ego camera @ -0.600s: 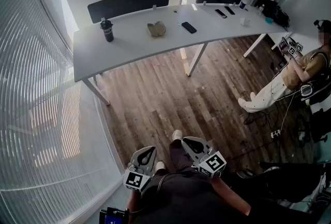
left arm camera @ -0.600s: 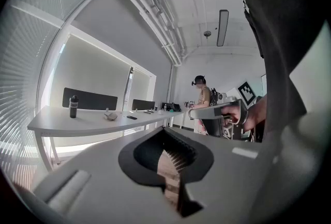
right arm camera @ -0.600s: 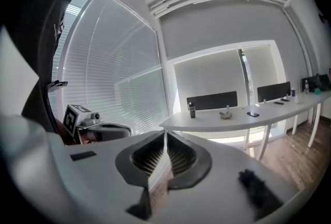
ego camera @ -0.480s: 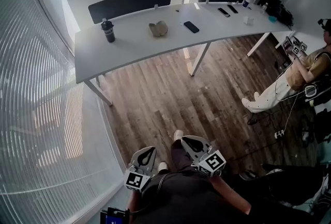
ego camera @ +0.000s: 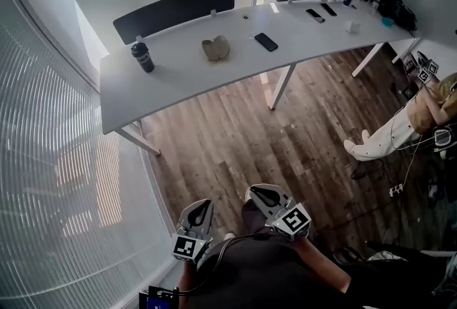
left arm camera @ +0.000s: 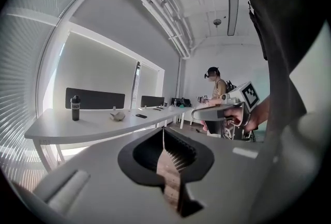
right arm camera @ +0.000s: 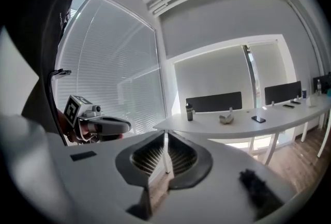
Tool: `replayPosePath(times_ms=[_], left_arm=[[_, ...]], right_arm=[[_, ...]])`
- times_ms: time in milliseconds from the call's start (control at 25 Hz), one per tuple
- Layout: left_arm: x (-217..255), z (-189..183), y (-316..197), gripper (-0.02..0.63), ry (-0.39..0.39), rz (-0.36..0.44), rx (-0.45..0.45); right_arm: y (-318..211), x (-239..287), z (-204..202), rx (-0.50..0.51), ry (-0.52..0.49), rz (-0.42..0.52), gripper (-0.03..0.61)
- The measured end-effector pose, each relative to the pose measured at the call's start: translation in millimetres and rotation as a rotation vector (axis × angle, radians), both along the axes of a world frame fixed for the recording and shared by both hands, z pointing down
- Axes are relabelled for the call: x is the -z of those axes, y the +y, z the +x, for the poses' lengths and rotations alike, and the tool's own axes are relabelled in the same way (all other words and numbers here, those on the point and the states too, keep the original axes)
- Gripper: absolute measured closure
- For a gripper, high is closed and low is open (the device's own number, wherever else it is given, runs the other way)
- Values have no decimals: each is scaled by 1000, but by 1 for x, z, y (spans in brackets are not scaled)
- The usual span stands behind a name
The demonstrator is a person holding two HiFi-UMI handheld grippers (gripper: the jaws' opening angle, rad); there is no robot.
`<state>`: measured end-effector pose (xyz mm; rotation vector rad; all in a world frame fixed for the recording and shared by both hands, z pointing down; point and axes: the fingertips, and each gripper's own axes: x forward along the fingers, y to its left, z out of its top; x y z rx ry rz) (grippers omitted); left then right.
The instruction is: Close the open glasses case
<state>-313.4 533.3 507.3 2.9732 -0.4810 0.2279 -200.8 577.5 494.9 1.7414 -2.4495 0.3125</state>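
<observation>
Lying open on the counter (ego camera: pixel 178 65), the glasses case (ego camera: pixel 216 48) awaits closing; left claw (ego camera: pixel 201 205) and right claw (ego camera: pixel 255 193), clenched empty, hang well apart from it.

We see a long white worktop (ego camera: pixel 178 79) on a wood floor (ego camera: pixel 235 136). On it: a black bottle (ego camera: pixel 141 56) near the left end, a dark phone (ego camera: pixel 266 42) mid-span, two more phones (ego camera: pixel 314 15) and a small white cup (ego camera: pixel 353 27) further right. Two black divider panels (ego camera: pixel 175 11) stand along the far edge. Blinds (ego camera: pixel 50 179) cover the left window. A seated person (ego camera: pixel 421 118) is off the right end.
</observation>
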Motion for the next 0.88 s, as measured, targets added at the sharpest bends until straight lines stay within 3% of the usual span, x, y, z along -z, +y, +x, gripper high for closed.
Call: replayPosePath(times_ms=[520, 880], left_arm=[[-5, 123, -60, 598, -74, -36, -10], [-8, 184, -86, 595, -90, 6, -23]], right_arm=[[-62, 5, 133, -36, -3, 19, 568], [-104, 2, 199, -10, -25, 27, 568]])
